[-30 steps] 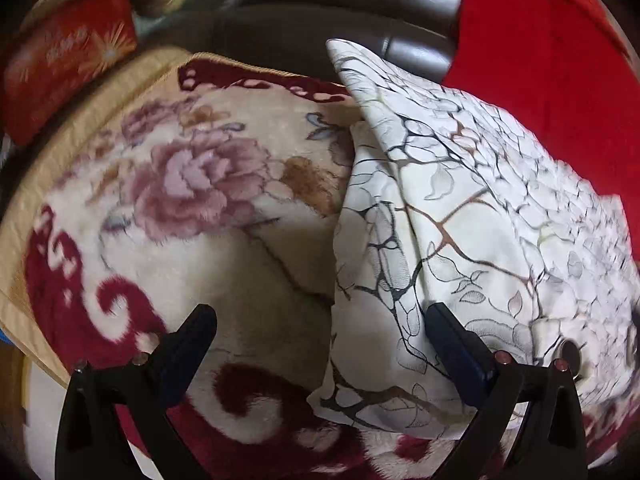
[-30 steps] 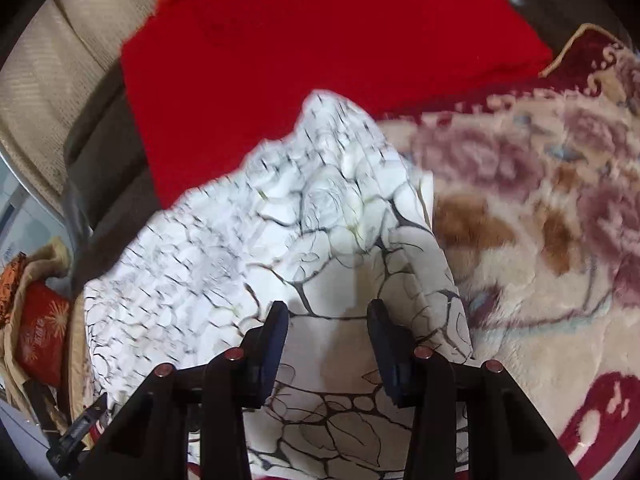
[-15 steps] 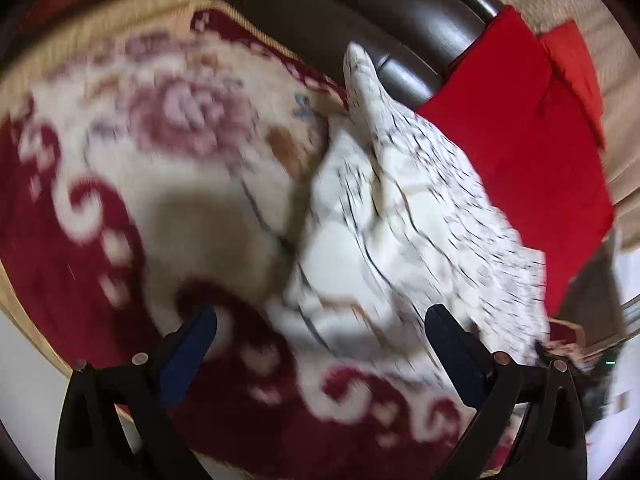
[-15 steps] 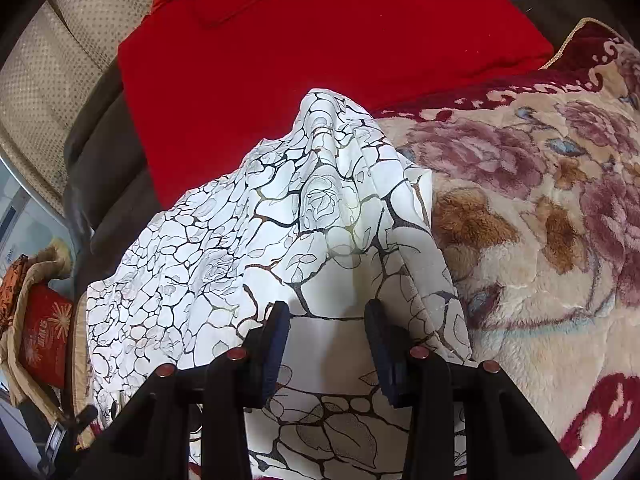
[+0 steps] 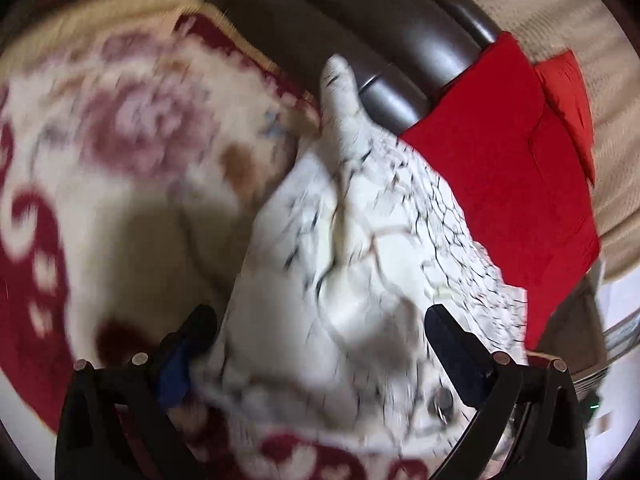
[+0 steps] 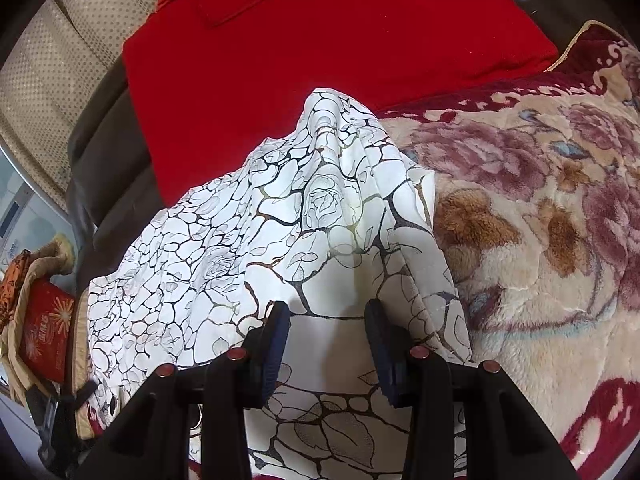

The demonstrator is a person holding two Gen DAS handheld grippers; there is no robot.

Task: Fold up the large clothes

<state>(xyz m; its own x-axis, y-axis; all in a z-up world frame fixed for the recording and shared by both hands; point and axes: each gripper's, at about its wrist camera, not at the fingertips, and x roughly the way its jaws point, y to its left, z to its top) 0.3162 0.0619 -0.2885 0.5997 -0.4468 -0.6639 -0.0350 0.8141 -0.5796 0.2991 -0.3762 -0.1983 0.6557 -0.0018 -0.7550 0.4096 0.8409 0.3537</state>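
We hold the right gripper (image 6: 326, 322) half parted over the white patterned garment (image 6: 280, 232), pads apart and clamping nothing, apparently pinning the fold. Our left gripper (image 5: 320, 332) gapes wide astride the blurred near hem, ready to catch it. The garment lies on the floral blanket (image 6: 540, 220), red cushion (image 6: 320, 40) beyond.

White garment (image 6: 280, 232) black vein-and-rose print; cream blanket (image 6: 540, 240) maroon florals; red cushion (image 6: 320, 48)
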